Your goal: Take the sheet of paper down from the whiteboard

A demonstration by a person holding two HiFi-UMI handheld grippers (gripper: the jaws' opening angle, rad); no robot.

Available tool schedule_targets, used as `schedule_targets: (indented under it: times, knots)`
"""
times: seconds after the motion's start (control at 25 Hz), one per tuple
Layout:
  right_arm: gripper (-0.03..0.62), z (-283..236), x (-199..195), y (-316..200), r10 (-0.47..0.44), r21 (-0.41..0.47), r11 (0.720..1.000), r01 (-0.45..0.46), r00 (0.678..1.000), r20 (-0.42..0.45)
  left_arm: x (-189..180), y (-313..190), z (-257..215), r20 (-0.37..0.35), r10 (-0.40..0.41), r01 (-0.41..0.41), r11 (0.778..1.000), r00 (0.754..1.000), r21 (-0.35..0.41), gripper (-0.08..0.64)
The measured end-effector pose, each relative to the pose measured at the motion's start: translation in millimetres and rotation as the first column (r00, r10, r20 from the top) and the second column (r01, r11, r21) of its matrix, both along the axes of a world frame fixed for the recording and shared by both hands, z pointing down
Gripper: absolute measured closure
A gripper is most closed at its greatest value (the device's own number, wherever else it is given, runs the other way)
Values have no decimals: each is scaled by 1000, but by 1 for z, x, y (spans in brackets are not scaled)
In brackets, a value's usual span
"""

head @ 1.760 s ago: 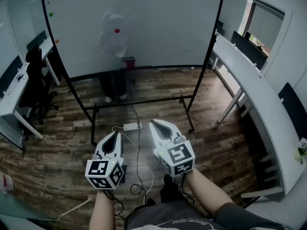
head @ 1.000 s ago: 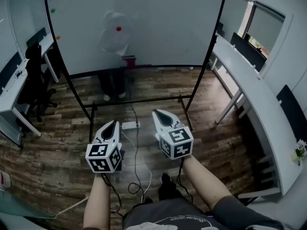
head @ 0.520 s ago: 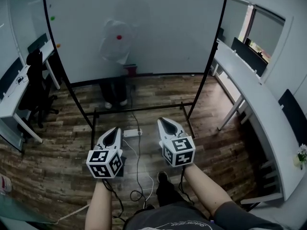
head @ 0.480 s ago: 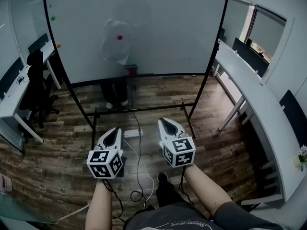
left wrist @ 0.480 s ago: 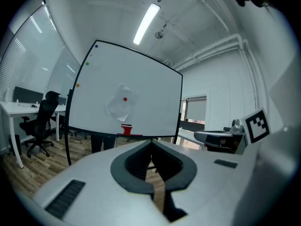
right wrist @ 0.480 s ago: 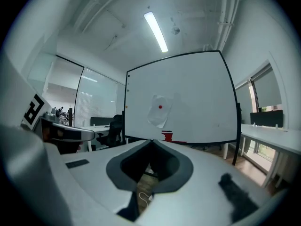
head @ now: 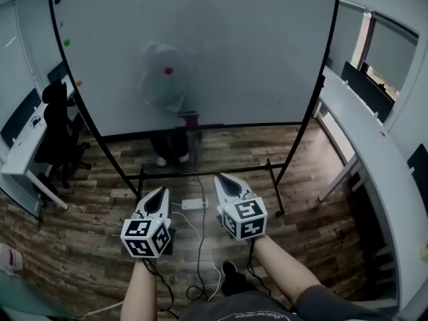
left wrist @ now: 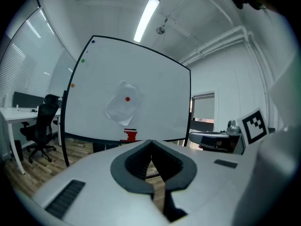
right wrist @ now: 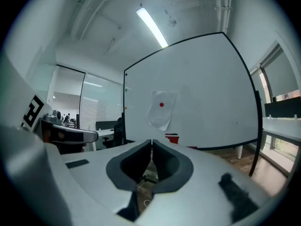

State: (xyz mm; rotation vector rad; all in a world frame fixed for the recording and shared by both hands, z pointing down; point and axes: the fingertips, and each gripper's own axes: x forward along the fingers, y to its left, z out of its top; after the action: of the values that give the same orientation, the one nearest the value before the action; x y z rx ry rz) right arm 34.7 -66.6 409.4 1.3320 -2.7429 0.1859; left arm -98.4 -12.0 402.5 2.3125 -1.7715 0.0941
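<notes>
A crumpled white sheet of paper (head: 162, 77) hangs on the whiteboard (head: 254, 52), pinned by a red round magnet (head: 168, 71). It also shows in the left gripper view, paper (left wrist: 121, 109), and in the right gripper view, paper (right wrist: 160, 110). Both grippers are held low, well short of the board. My left gripper (head: 158, 192) is shut with nothing in it, and my right gripper (head: 223, 180) is also shut and empty. Both point toward the board.
The whiteboard stands on a black frame (head: 200, 171) with floor bars. A white power strip (head: 194, 204) and cables lie on the wood floor. A red object (head: 191, 118) sits on the board's ledge. Desks line the left (head: 27, 149) and right (head: 374, 159); an office chair (head: 59, 132) stands left.
Both grippers and my head have moved forward toward the whiteboard; the board and paper now look larger and nearer. The jaws have stayed shut.
</notes>
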Motion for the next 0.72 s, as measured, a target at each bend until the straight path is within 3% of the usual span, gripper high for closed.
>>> schedule_targets:
  times: [0.32,0.72]
  knots:
    - [569,-10,7,-80,-34,17,999,34,999,3,3,-82,-3,-32,-43,43,999,999,0,546]
    - [569,-2,10,-152,-87,3,996,87,996,17,5,-146,-2,-8,-106,106,994,994,-4,546]
